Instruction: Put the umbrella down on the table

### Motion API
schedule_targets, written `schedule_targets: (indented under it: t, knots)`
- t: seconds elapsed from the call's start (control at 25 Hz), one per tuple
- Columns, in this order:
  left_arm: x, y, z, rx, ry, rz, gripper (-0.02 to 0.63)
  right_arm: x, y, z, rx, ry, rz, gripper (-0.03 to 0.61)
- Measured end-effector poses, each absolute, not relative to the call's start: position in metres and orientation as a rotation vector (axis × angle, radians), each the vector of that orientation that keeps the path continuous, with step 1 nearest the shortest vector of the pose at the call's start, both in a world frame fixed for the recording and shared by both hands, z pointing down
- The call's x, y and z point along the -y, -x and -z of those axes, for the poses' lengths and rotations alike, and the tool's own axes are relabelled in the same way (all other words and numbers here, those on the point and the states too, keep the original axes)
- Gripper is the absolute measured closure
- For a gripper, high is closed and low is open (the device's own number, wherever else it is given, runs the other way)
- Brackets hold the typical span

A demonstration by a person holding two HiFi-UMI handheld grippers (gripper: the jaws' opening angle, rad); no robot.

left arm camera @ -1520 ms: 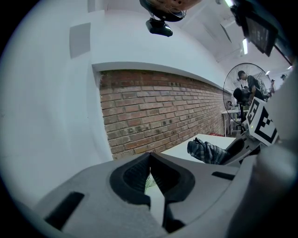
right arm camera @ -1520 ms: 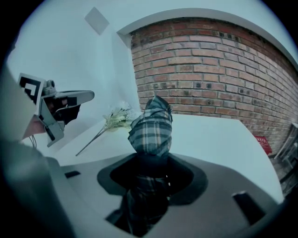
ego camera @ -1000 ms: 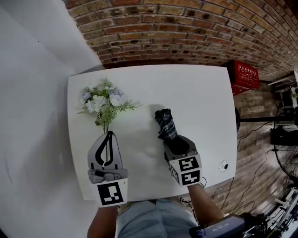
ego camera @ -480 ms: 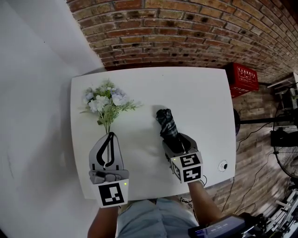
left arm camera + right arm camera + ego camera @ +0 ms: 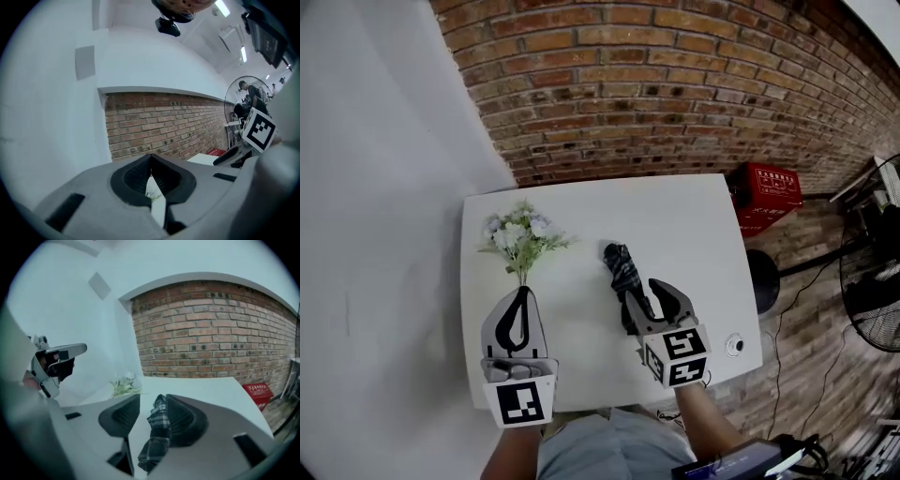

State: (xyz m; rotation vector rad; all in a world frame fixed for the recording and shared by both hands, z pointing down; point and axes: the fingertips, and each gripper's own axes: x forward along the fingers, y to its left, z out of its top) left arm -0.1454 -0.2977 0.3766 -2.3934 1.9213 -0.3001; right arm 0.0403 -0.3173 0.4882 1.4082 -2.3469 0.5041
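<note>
The right tool (image 5: 643,292) stands released, its jaws just closing partway, the folded umbrella (image 5: 621,266) between and ahead on the worktop (image 5: 698,234). The left tool (image 5: 521,292) is clenched, empty.

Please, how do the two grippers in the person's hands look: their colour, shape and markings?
The left gripper and the right gripper look alike: a grey body with two curved jaws, lined inside with black ribbed pads. At its rear, each carries a white cube with black square markers.

No readable text anywhere
</note>
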Motion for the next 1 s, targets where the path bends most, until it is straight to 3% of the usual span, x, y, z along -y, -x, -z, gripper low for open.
schedule_targets:
  t: [0.36, 0.64, 1.0]
  knots:
    - [0.260, 0.143, -0.288, -1.901, 2.254, 0.158, 0.604, 0.290, -0.046, -0.366, 2.540, -1.545, -0.141, 0.571]
    - [0.241, 0.132, -0.264, -1.865, 2.217, 0.131, 0.604, 0.274, -0.055, -0.315, 2.596, -1.583, 0.015, 0.574]
    - [0.233, 0.127, -0.261, -1.854, 2.209, 0.121, 0.604, 0.265, -0.053, -0.310, 2.585, -1.576, 0.051, 0.575]
